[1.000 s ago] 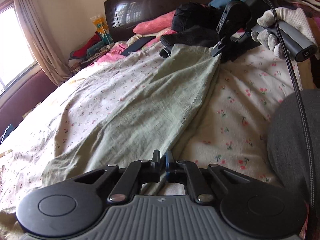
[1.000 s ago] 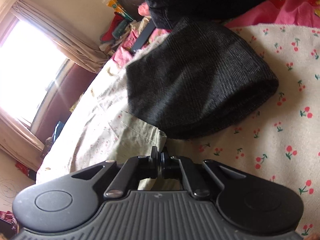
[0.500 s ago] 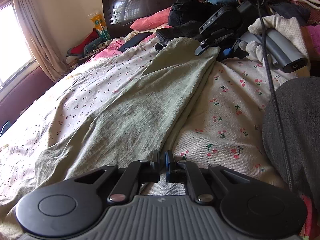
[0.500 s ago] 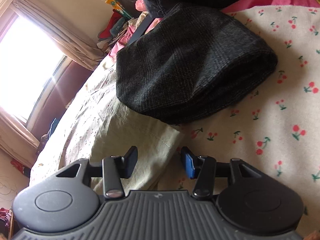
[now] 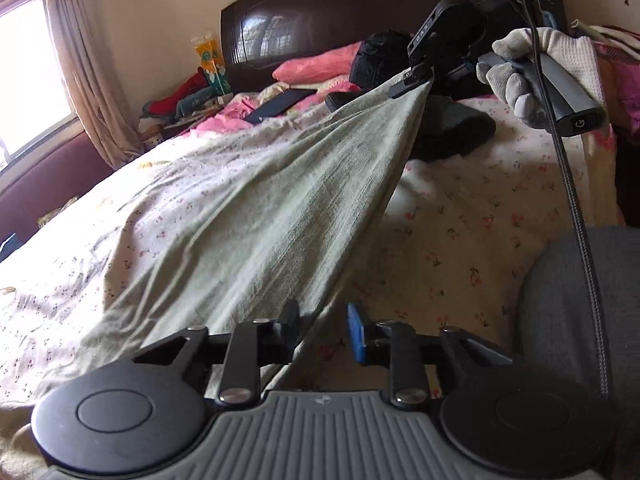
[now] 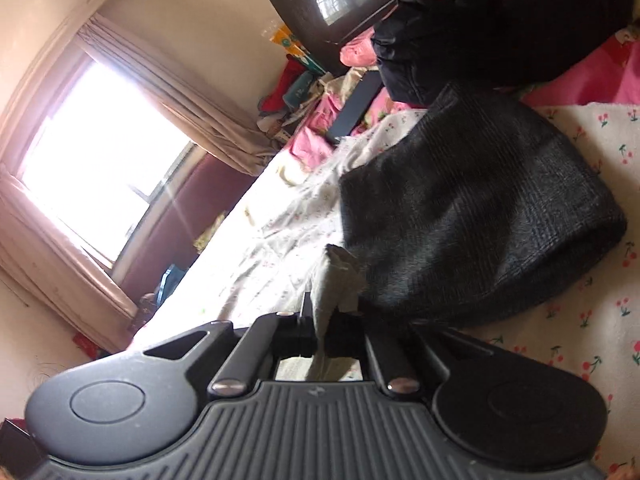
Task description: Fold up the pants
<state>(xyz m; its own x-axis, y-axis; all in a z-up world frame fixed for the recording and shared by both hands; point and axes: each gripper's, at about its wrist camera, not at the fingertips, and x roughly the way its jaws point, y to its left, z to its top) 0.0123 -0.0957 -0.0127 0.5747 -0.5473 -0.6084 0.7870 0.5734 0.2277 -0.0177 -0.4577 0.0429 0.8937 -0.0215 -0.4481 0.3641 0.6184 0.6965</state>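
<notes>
left hand-held gripper [image 5: 323, 330]: jaws just opened, apart | right hand-held gripper [image 6: 320, 326]: clamped on cloth

My bed [image 5: 460, 216] wears a cream sheet printed with small red cherries. On it lie pale green cotton pants [image 5: 248, 232], a folded dark grey knit garment [image 6: 472, 216], and what looks like a flat black phone [image 5: 280, 105].

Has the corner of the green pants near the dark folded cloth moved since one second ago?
Yes. The right gripper is shut on the green pants, whose corner is now lifted above the dark folded cloth.
</notes>
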